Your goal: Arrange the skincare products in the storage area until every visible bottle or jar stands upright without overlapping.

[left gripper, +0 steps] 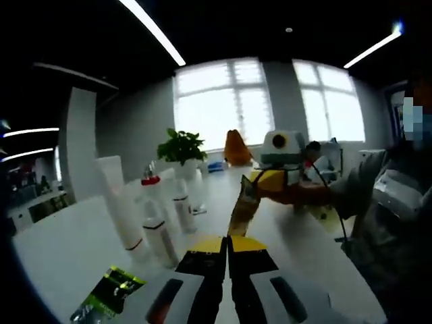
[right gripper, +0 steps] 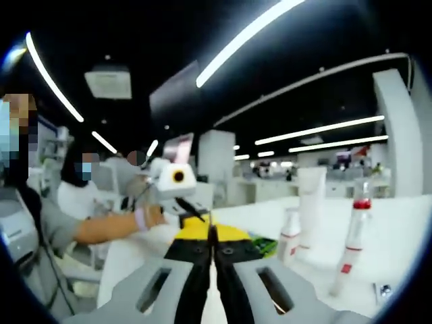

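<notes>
White and broad, the smooth table [left gripper: 61, 256] carries the storage group at its left in the left gripper view. There, one tall white plastic tube [left gripper: 121, 202] stands on its cap. Beside it are three slim white bottles with red trim [left gripper: 162, 236], all upright and none overlapping, as far as the blur allows. One glossy green packet [left gripper: 111, 290] lies flat near the table's edge, just in front of them. Well apart from that group, a slim amber translucent item [left gripper: 243, 206] hangs above the table. It appears to be pinched by the right gripper [left gripper: 263, 181], whose fingers look pressed together in its own view. The left gripper [left gripper: 227, 244] sits just below the item with its fingers together. Whether they also nip its lower end cannot be told. The step in hand seems to be carrying this last piece to the standing products. The next move would call for lowering it upright into a bare spot near the tube, without knocking the bottles.
</notes>
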`<state>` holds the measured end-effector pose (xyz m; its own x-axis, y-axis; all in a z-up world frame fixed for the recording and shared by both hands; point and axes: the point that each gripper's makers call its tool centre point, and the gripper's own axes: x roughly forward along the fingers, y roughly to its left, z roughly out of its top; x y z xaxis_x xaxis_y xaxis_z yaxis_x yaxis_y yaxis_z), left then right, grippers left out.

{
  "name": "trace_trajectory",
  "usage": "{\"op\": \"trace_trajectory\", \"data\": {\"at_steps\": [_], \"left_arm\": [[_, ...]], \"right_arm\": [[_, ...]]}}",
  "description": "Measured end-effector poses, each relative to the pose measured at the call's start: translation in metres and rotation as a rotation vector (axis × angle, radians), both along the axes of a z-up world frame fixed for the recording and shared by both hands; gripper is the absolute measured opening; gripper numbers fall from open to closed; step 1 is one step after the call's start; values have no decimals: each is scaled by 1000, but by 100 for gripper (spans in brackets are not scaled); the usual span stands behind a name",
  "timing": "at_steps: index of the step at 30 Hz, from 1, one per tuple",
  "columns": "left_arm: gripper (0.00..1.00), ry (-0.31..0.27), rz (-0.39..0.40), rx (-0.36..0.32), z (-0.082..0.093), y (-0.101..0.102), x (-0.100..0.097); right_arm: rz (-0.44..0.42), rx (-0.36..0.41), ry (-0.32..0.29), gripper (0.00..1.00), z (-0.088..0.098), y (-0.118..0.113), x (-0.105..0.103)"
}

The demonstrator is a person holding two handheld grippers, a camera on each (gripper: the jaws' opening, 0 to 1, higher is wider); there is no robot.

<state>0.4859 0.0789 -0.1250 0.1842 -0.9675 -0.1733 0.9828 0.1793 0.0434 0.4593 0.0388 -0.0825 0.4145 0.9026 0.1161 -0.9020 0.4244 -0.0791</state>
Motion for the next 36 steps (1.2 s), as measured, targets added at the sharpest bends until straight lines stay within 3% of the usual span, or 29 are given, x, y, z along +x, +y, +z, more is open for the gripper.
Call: {"op": "trace_trajectory", "data": {"at_steps": [1,3,5,7,9,11,12,14,15,17,23,24,27,30,33,35,36], "left_arm": [[0,-9,6,-2,1,0,1],[0,-93,25,-12,7,3,6],[0,-212,46,-33,16,5,10],[0,-336,85,-53,26,9,17],[0,-413,109,-44,31,13,22],[0,-469,121,-55,38,15,23],[0,-498,129,-57,41,16,24],[0,-551,128,-51,43,15,21],[0,-554,129,-52,44,14,20],[0,-585,110,-53,45,13,16],[0,-623,46,-61,47,6,3],[0,-633,38,-62,47,5,2],[0,-640,18,-63,47,3,-2],[0,-644,6,-48,44,1,-3],[0,-642,-13,-43,42,-1,-7],[0,-618,-38,-35,38,-3,-11],[0,-612,-46,-38,38,-3,-12]], "right_arm": [[4,1,-16,0,0,1,0],[74,-9,-107,0,1,7,-7],[87,-10,-74,4,-4,9,-6],[127,14,-44,23,-3,12,-9],[160,41,-15,49,-2,14,-9],[165,41,33,69,-5,16,-4],[178,50,51,77,-6,17,-4],[211,78,120,81,-9,18,-5],[223,95,134,81,-8,18,-6],[274,176,243,82,-4,16,-6],[499,409,670,88,8,6,-8],[581,483,805,89,13,2,-9],[699,556,973,89,16,-1,-16],[712,515,1020,77,10,0,-14],[669,461,1048,51,1,-2,-1],[658,468,1065,37,0,-8,11],[662,487,1079,35,2,-12,16]]}}
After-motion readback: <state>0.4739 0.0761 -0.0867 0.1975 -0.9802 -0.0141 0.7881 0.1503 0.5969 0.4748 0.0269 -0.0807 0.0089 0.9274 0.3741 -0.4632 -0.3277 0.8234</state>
